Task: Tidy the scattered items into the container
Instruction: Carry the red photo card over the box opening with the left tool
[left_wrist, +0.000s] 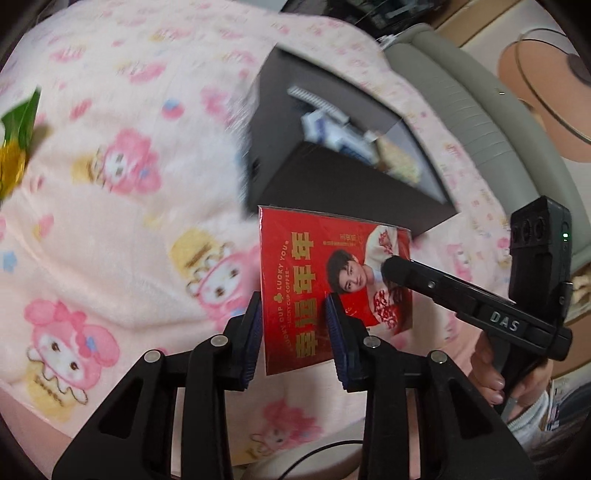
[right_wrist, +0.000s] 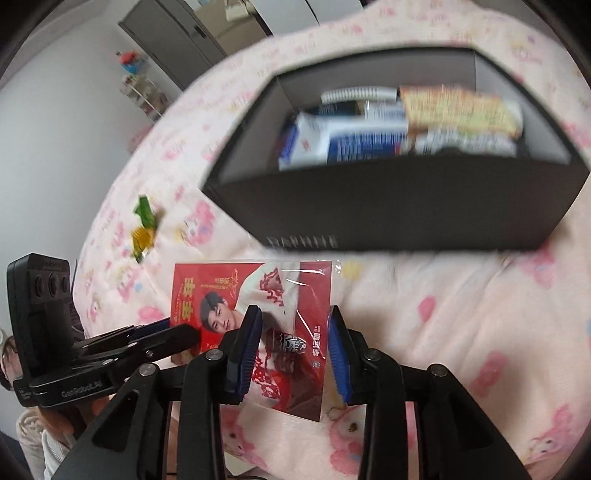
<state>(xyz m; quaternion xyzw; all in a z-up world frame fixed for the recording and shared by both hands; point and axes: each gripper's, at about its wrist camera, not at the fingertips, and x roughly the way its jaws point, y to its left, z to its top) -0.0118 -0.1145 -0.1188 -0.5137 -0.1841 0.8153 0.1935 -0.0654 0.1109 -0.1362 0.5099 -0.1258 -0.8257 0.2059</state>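
A red card in a clear sleeve (left_wrist: 325, 280), printed with a man's portrait and gold characters, is held above the pink blanket. My left gripper (left_wrist: 293, 332) has the card's edge between its blue pads. My right gripper (right_wrist: 293, 347) straddles the card's other side (right_wrist: 258, 317), and in the left wrist view its black finger (left_wrist: 417, 277) presses on the card face. A dark open box (right_wrist: 406, 206) sits just beyond, holding several packets and a notebook. The box also shows in the left wrist view (left_wrist: 332, 177).
A green and gold wrapper (right_wrist: 144, 225) lies on the blanket left of the box and shows at the left edge of the left wrist view (left_wrist: 18, 136). A grey cushion edge (left_wrist: 480, 110) lies beyond the box. A wall and shelves stand at far left.
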